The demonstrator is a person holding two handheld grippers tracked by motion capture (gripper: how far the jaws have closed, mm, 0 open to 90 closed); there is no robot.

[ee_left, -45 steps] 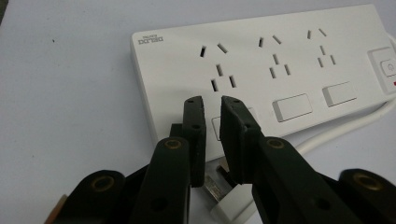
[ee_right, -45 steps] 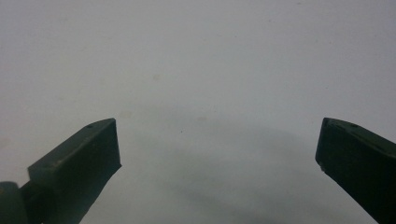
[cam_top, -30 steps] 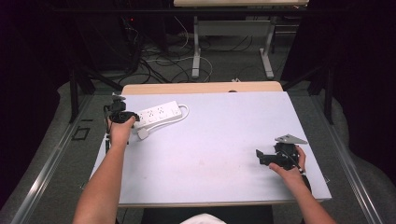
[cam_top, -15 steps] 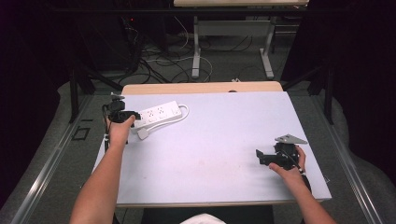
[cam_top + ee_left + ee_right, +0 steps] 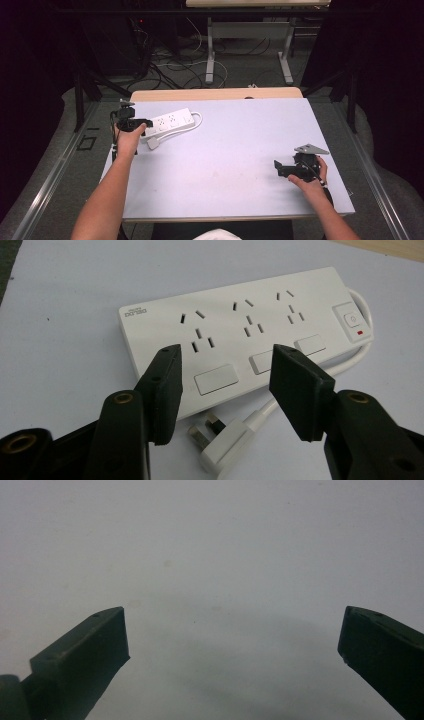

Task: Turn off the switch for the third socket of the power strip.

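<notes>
— Where's the strip?

— On the table [image 5: 240, 150], far left corner, long axis running left to right, just ahead of my left claw [image 5: 225, 385], which is spread with nothing in it.

— And your right claw [image 5: 290, 169]?

— Spread too, over bare table, well apart from the strip [image 5: 240, 335] (so left is nearer).

— Anything closer in?

— My left gripper view shows the plug [image 5: 225, 440] lying between claw and strip, pins up.

The high view looks forward and down over the whole table [image 5: 225, 165], while the left gripper view sits close above the power strip [image 5: 240, 335] and the right gripper view faces bare tabletop nearby.
</notes>
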